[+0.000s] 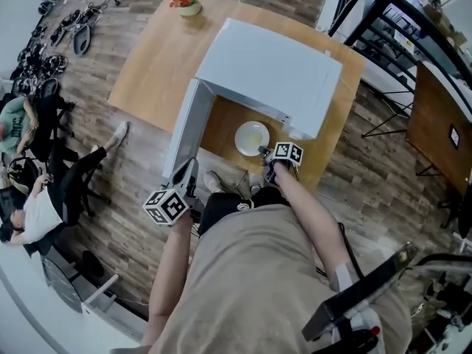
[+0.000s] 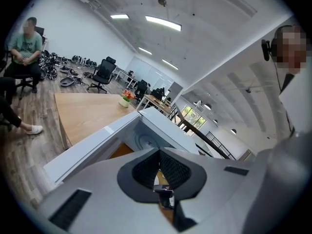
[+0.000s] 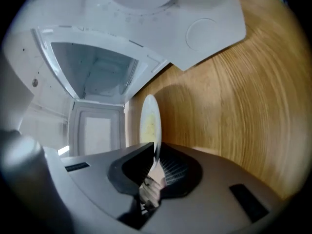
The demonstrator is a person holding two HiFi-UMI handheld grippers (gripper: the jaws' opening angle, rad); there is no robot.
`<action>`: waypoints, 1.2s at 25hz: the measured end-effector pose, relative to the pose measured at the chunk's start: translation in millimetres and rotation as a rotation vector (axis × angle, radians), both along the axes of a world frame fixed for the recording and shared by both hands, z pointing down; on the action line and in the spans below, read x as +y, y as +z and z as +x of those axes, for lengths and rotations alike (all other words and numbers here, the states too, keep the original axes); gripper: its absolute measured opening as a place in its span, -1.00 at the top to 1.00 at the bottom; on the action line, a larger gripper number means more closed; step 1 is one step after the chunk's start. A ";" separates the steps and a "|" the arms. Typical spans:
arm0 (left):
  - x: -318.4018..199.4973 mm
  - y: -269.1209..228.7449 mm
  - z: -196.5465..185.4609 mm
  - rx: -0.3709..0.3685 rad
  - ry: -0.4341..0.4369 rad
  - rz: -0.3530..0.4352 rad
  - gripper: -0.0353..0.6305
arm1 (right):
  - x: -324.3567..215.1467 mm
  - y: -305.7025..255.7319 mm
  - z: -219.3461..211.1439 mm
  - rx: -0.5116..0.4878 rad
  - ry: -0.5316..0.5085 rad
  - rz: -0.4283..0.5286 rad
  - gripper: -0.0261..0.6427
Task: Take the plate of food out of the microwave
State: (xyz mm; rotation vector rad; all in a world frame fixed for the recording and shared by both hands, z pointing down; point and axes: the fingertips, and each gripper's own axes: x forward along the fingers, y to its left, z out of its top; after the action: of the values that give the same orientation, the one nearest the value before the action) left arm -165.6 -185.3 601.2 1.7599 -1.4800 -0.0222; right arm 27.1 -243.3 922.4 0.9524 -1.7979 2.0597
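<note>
One Grip Held, One Empty

The round white plate [image 1: 251, 136], with a pale yellow smear of food [image 3: 149, 123] on it, is seen outside the boxy white microwave [image 1: 269, 72]. It is over the bare strip of light wooden counter [image 1: 158, 57] directly in front of the oven's open cavity. Its near rim is clamped by the right hand-held gripper [image 1: 264, 152]. In the right gripper view the plate appears edge-on, and the dark ribbed pads are shown pressed against either face of the rim. A shadow is cast on the wood just beside the plate (whether it rests on the counter or is held just above it cannot be told).

The microwave's white door [image 1: 184, 127] is swung wide to the left of the opening. The left hand-held gripper [image 1: 189, 168] is held just beside the near end of that door, apart from the plate. Its jaws are closed together with nothing between them, as the left gripper view shows, and it is pointed toward the microwave's open front.

At the far edge of the counter a small pale pot of red and pink flowers [image 1: 186, 2] is set, well apart from the microwave. Beyond the counter, on the wood-plank floor [image 1: 118, 190], two seated persons [image 1: 40, 205] are seen at the left edge of the head view. A black office chair [image 2: 102, 72] is seen farther back in the left gripper view.
</note>
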 end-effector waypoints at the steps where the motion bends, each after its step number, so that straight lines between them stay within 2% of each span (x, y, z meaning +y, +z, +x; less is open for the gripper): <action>1: 0.9 0.7 -1.6 0.003 -0.002 -0.002 0.88 | 1.3 2.0 -3.1 0.040 -0.038 0.016 0.85; 2: 1.2 1.5 -2.4 0.006 -0.002 -0.004 0.88 | 2.3 2.9 -7.0 0.075 -0.079 0.035 0.81; 3: 1.0 2.5 -2.4 0.008 0.000 -0.004 0.88 | 2.9 2.3 -12.0 0.098 -0.117 0.056 0.59; 5: -0.2 4.0 0.5 0.011 0.010 -0.003 0.88 | 4.0 -0.8 -22.7 0.118 -0.174 0.092 -0.07; 6: -0.8 4.3 3.0 0.013 0.018 -0.001 0.88 | 5.3 -3.1 -26.2 0.125 -0.193 0.105 -0.33; 8: -2.8 3.9 9.2 0.016 0.040 0.004 0.88 | 7.5 -9.3 -27.3 0.146 -0.217 0.129 -0.57; 11: -10.7 0.4 15.7 0.025 0.083 0.017 0.88 | 8.5 -23.7 -22.9 0.173 -0.217 0.156 -0.64; 14: -20.4 -8.4 16.7 0.035 0.126 0.042 0.88 | 8.3 -57.2 -25.2 0.130 -0.194 0.212 -0.64; 18: -29.0 -17.5 19.6 0.050 0.180 0.079 0.88 | 11.2 -140.4 -25.2 -0.012 -0.167 0.376 -0.61; 20: -30.5 -16.5 24.8 0.057 0.221 0.079 0.88 | 13.7 -185.2 -15.3 -0.050 -0.128 0.475 -0.47; 23: -31.0 -17.5 33.3 0.071 0.292 0.086 0.88 | 12.9 -246.0 9.6 -0.050 0.004 0.602 -0.33; 27: -35.8 -32.3 38.4 0.141 0.378 0.113 0.88 | 3.8 -329.7 45.4 -0.039 0.301 0.737 -0.33; 30: -24.9 -47.7 34.9 0.169 0.433 0.135 0.88 | 14.3 -381.0 60.4 0.001 0.443 0.830 -0.14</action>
State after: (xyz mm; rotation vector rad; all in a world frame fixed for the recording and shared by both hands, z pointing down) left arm -130.8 -210.1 553.5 2.1002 -0.9756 -0.0474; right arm 87.5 -229.0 541.5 1.6705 -2.6961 1.4464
